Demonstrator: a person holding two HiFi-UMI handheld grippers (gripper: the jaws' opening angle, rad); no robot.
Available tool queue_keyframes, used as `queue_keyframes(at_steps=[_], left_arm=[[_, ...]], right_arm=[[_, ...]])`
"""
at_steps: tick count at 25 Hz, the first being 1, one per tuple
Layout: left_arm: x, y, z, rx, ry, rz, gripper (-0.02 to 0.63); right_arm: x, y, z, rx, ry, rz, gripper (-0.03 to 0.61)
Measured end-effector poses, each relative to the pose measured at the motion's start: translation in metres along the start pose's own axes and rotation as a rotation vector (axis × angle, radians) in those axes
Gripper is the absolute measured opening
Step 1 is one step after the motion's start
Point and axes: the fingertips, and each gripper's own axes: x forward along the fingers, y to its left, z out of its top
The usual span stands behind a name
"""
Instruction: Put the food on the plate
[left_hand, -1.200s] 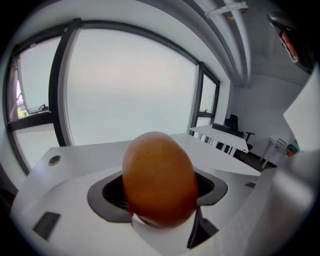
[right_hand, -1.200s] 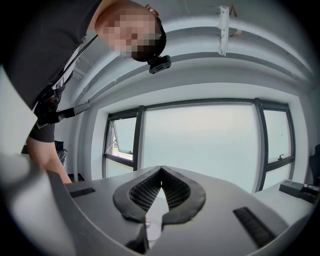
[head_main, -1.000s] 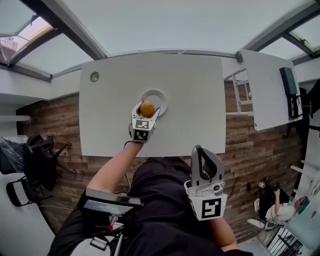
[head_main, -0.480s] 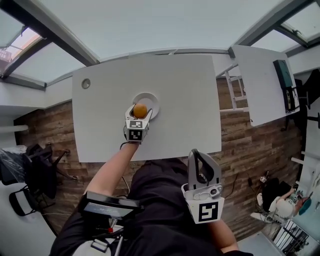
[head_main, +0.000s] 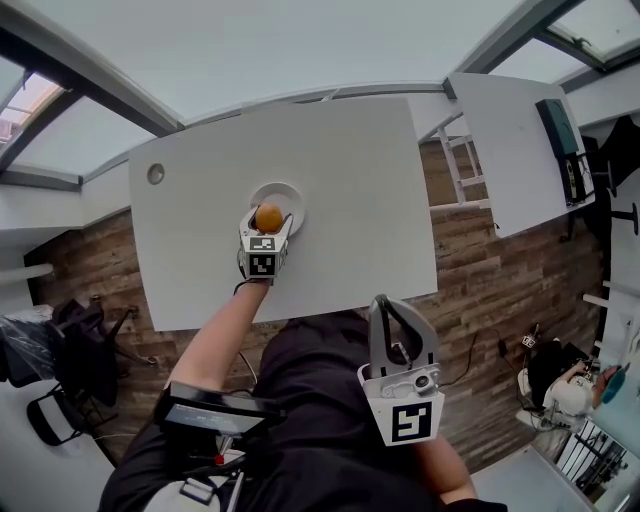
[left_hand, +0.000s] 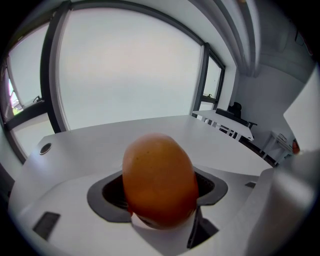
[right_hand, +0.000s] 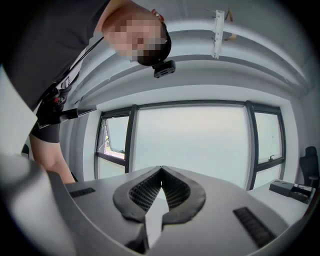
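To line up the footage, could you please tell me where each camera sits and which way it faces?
Head view: on the head, facing steeply down at the table; shows torso, left gripper, right gripper.
Left gripper view: on that gripper, facing across the table to windows; jaws hold the fruit.
Right gripper view: on that gripper, tilted up at windows; jaws shut, arm visible.
Shared: head and left gripper views show the fruit.

Head view steeply down; left gripper view low, shares table (head_main: 350, 200).
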Motion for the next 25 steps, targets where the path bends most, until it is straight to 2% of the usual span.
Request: queue_keyframes(at_steps=[9,18,25], left_arm=[[0.009,0.000,-0.005,-0.022,0.036,-0.011,0.327],[0.012,0.009,0.000,-0.029,0.027,0.001,0.327],[0.017,0.006,-0.013,-0.009,0.097,-0.014,0.327]], right_arm=[[0.005,0.002,-0.004,0.014,0.014,0.027,0.006],[0.031,0.006,-0.016,0.055,0.033,0.047,0.006],[0.034,0.021,-0.029,0.062,0.071,0.106,0.006]])
